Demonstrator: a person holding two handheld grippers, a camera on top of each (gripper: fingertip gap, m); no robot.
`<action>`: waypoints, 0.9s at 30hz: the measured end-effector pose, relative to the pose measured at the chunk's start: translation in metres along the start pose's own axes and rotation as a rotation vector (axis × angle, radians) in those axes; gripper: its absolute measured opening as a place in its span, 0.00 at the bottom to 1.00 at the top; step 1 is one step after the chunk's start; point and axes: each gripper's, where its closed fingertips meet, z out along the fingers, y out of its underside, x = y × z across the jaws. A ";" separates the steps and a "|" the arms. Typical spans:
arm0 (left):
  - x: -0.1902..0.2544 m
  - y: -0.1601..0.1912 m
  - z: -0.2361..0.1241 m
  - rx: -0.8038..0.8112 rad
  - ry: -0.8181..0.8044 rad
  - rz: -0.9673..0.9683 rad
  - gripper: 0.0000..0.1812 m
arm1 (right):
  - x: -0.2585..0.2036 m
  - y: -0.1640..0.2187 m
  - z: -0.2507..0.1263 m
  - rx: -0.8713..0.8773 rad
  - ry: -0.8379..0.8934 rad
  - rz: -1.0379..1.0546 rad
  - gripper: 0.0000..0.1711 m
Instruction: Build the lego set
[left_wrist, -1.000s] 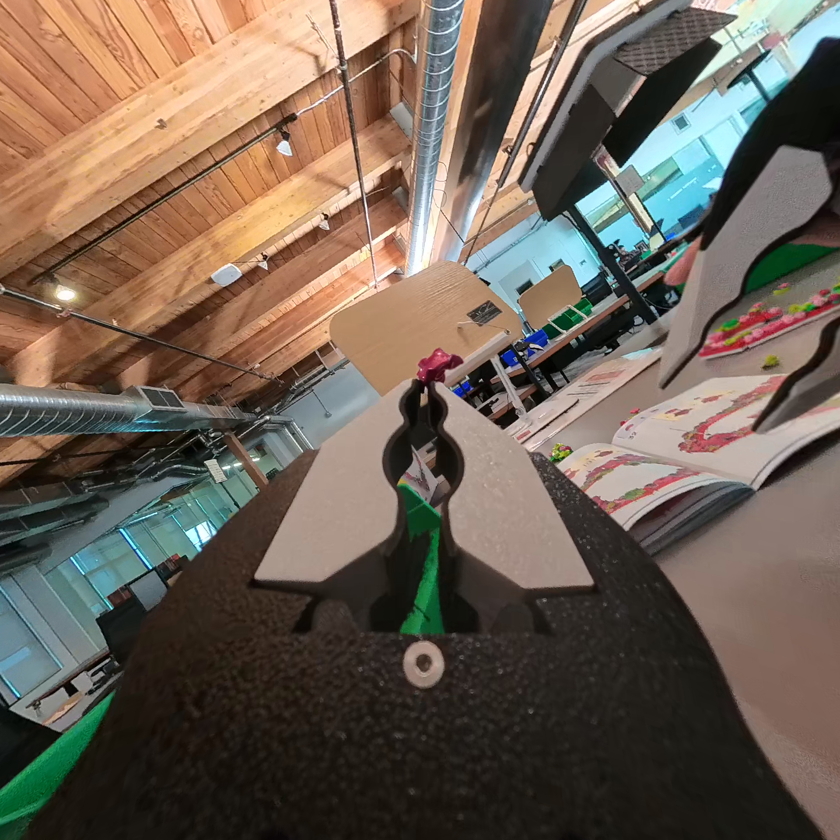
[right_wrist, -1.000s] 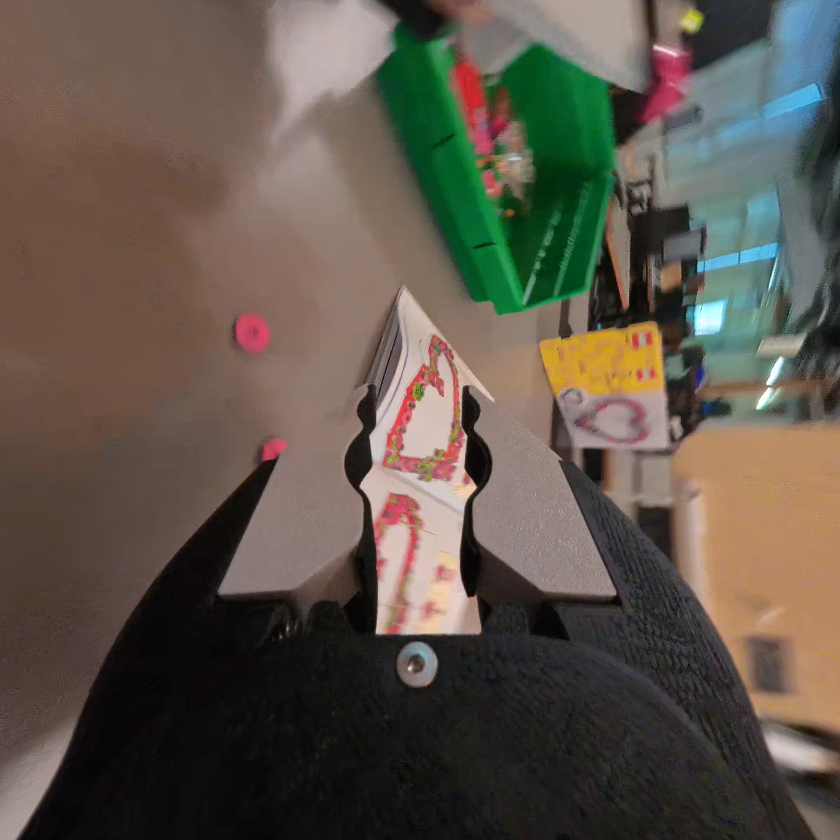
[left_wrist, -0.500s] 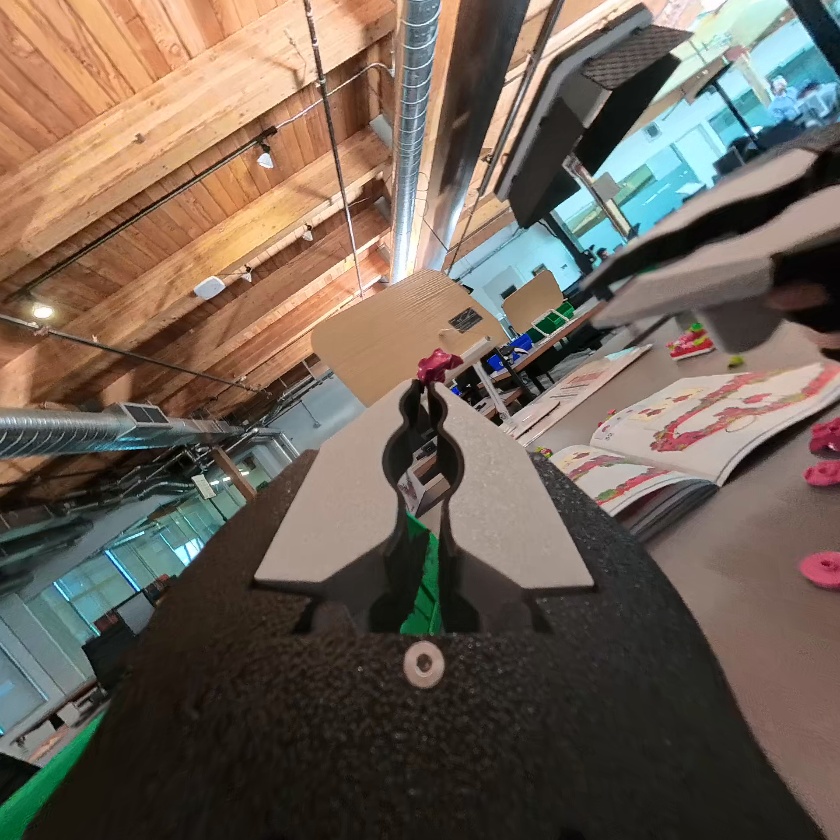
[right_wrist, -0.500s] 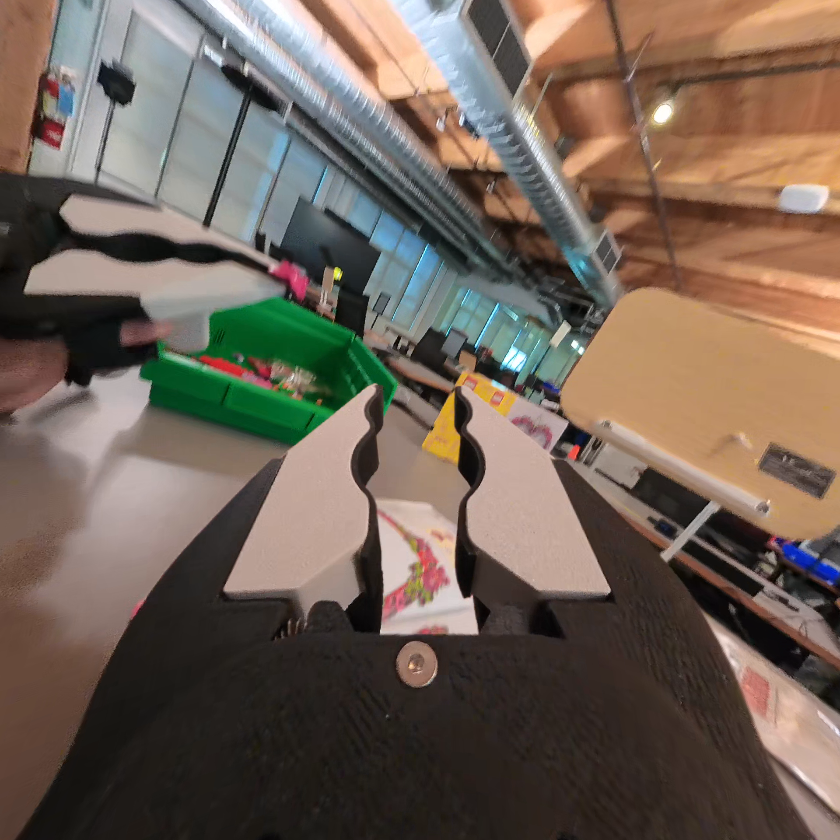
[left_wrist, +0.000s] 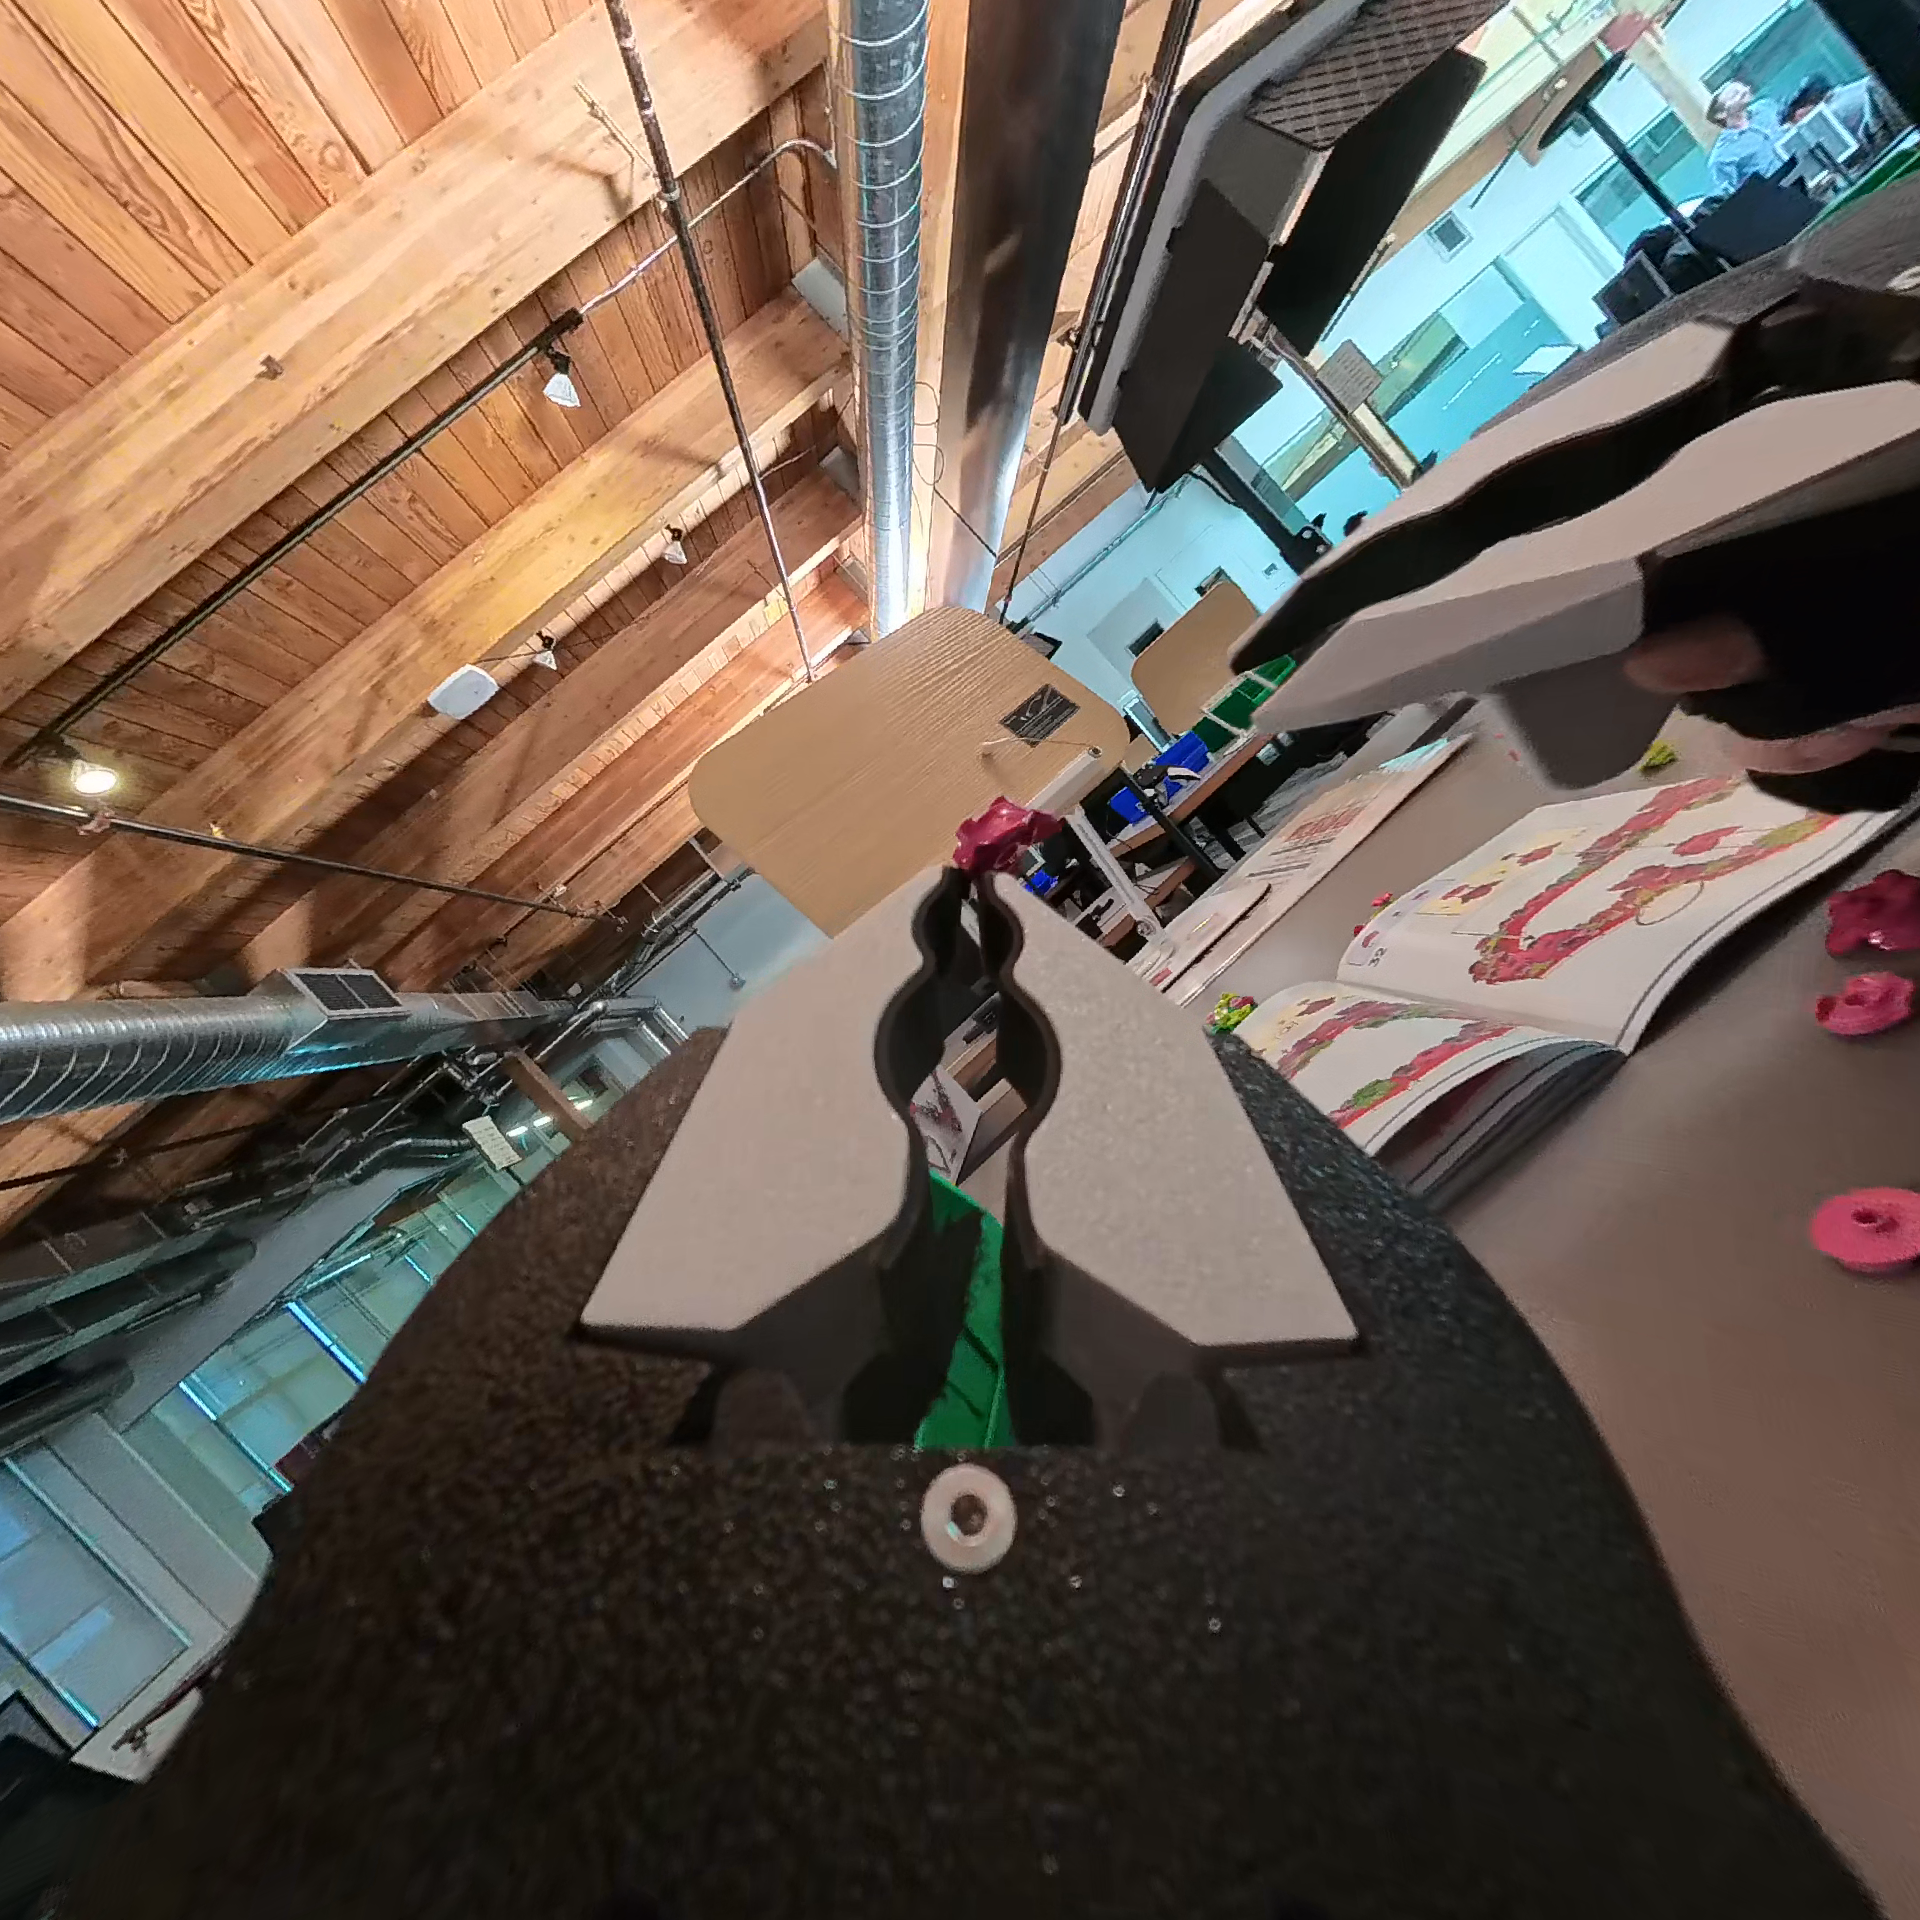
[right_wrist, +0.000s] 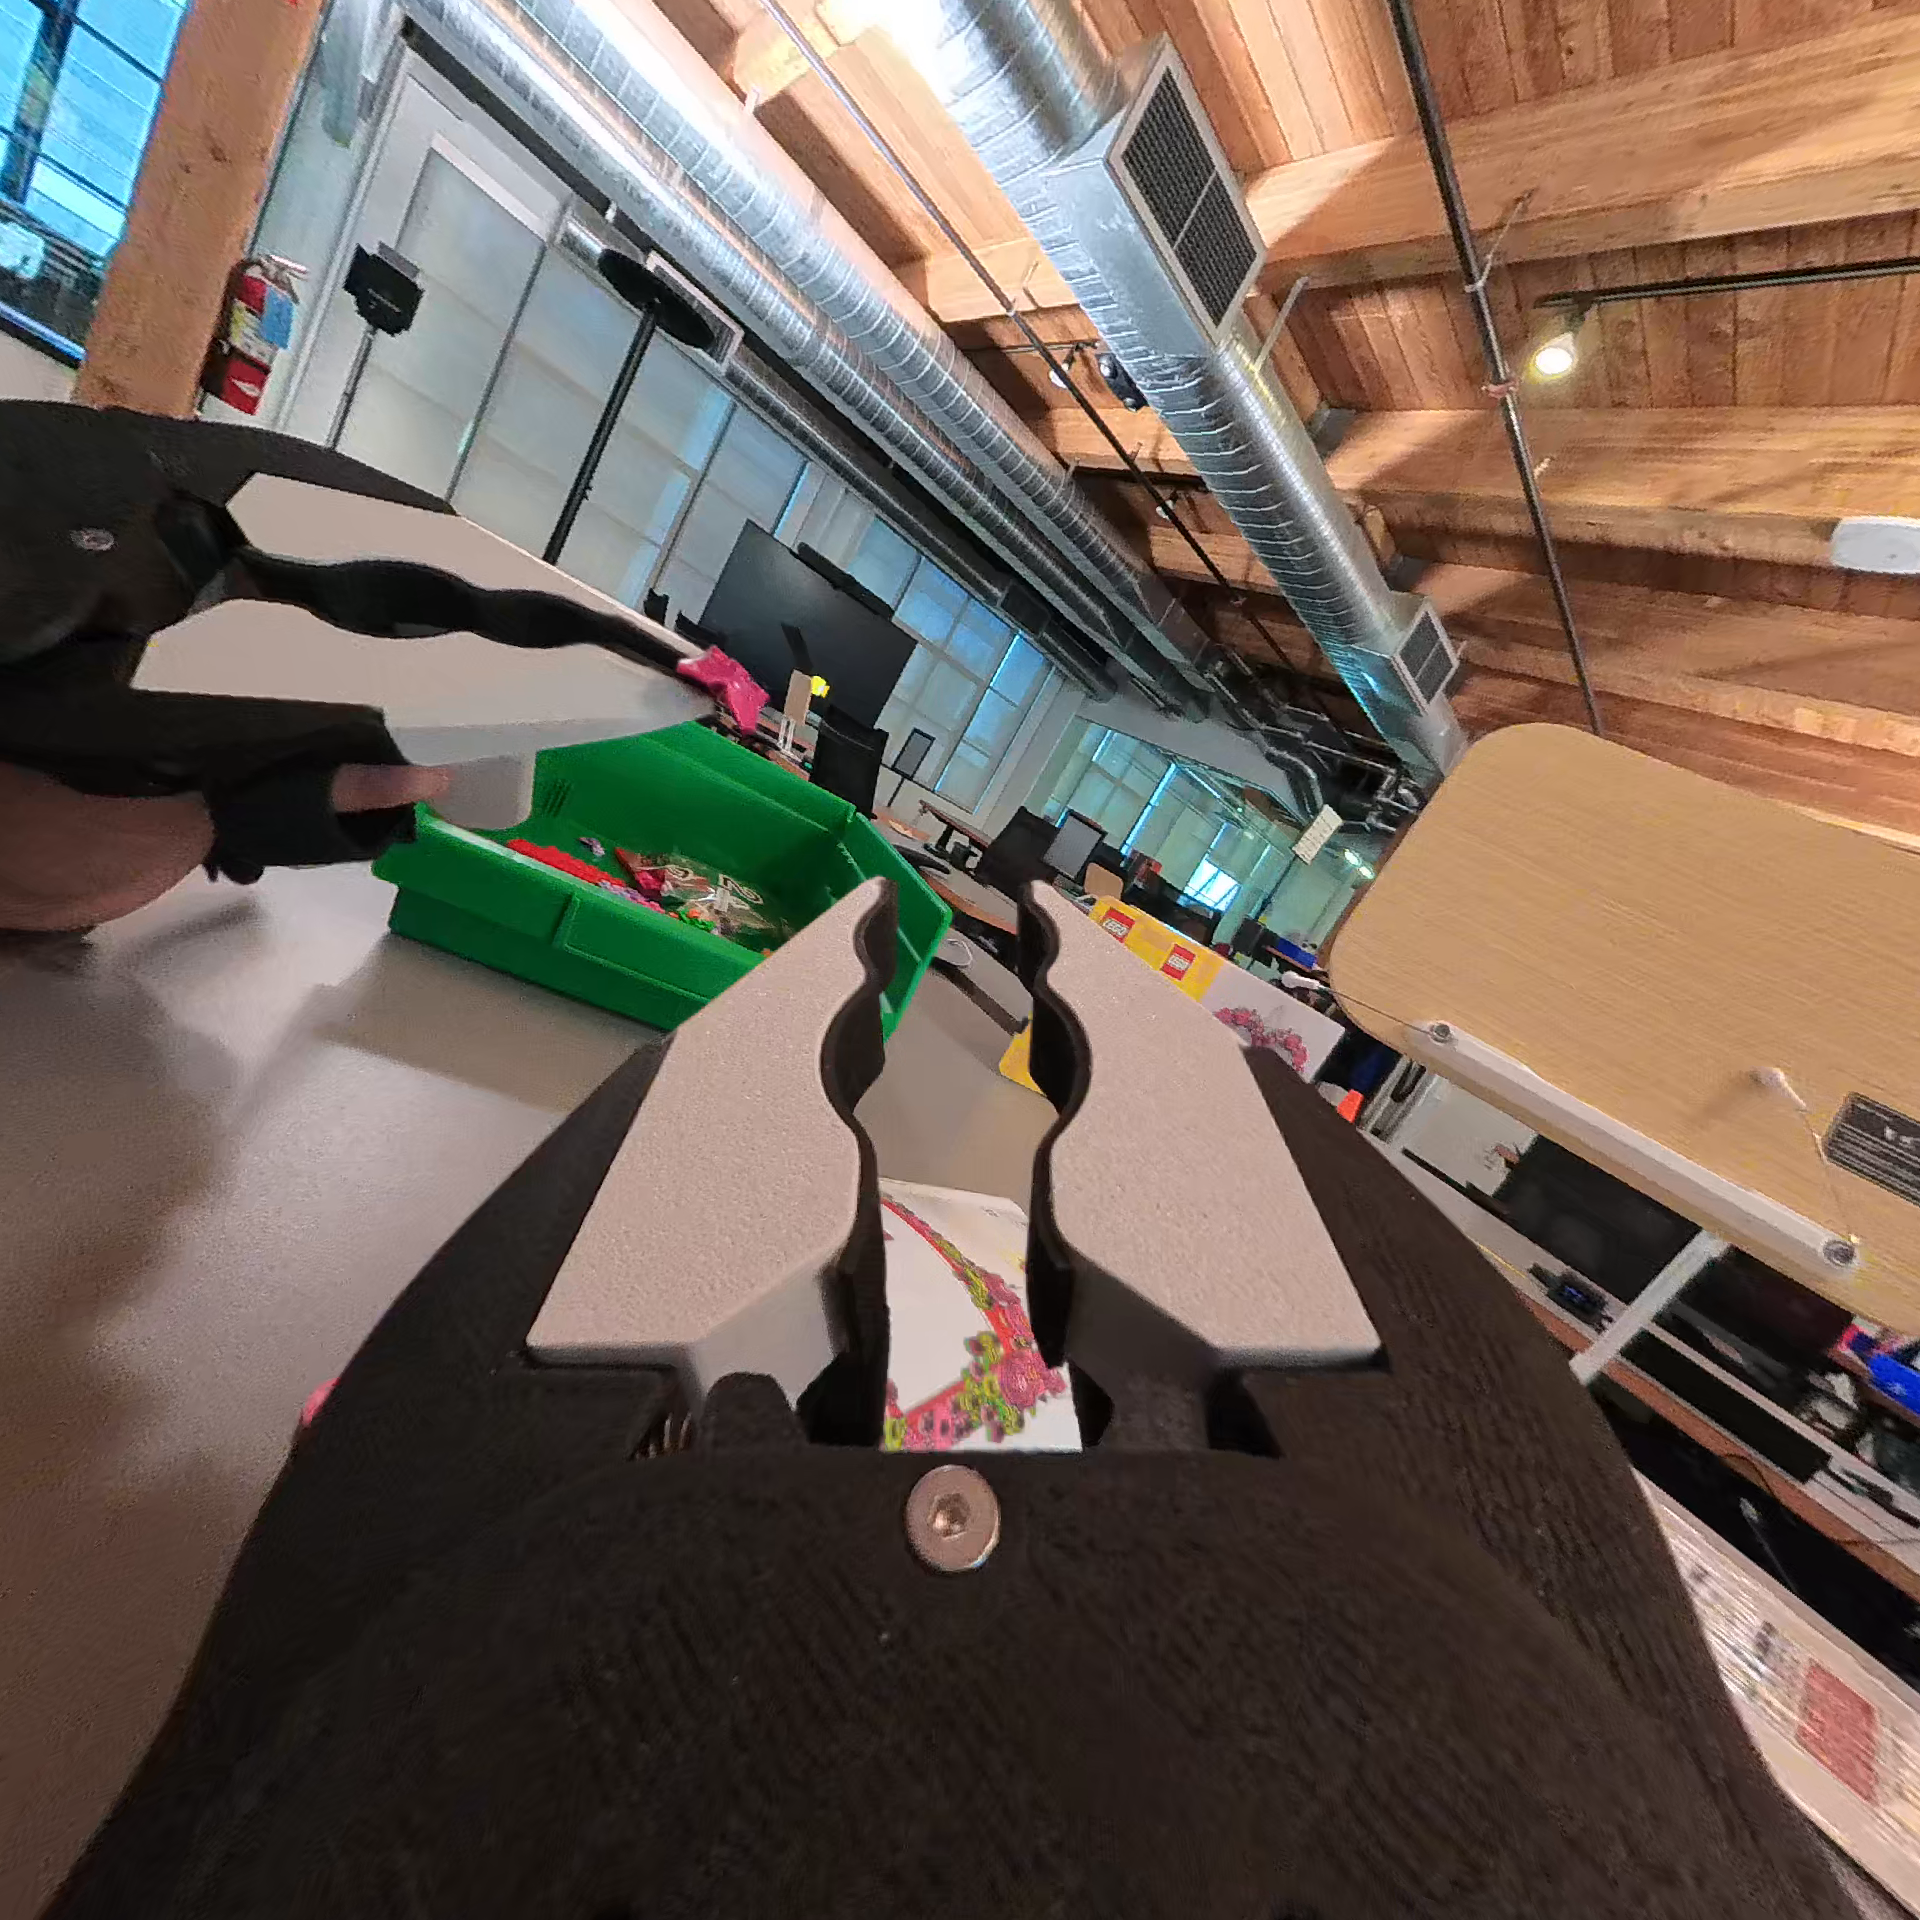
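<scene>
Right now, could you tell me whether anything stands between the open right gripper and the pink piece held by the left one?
Nothing visible does. The left gripper pinches the pink piece at its fingertips, raised above the green bin; open air separates it from the right gripper.

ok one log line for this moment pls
left gripper: shut on magenta flower piece | right gripper: open, empty | instruction booklet: open on table

I see the open instruction booklet (left_wrist: 1538, 966) lying on the table (left_wrist: 1683, 1403), loose flower pieces (left_wrist: 1865, 1231) to its right. The parts bin (right_wrist: 665, 914) sits farther back, left of the booklet, box (right_wrist: 1153, 951) behind.
</scene>
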 end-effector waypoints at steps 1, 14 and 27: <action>-0.001 0.001 0.000 -0.003 -0.003 -0.004 0.00 | 0.001 0.000 -0.001 -0.001 0.005 0.006 0.12; -0.012 0.014 0.001 -0.042 -0.027 -0.024 0.00 | 0.001 0.005 -0.001 -0.007 -0.004 -0.002 0.11; -0.012 0.013 -0.001 -0.038 -0.030 -0.037 0.00 | -0.001 0.008 0.000 -0.024 -0.014 0.011 0.11</action>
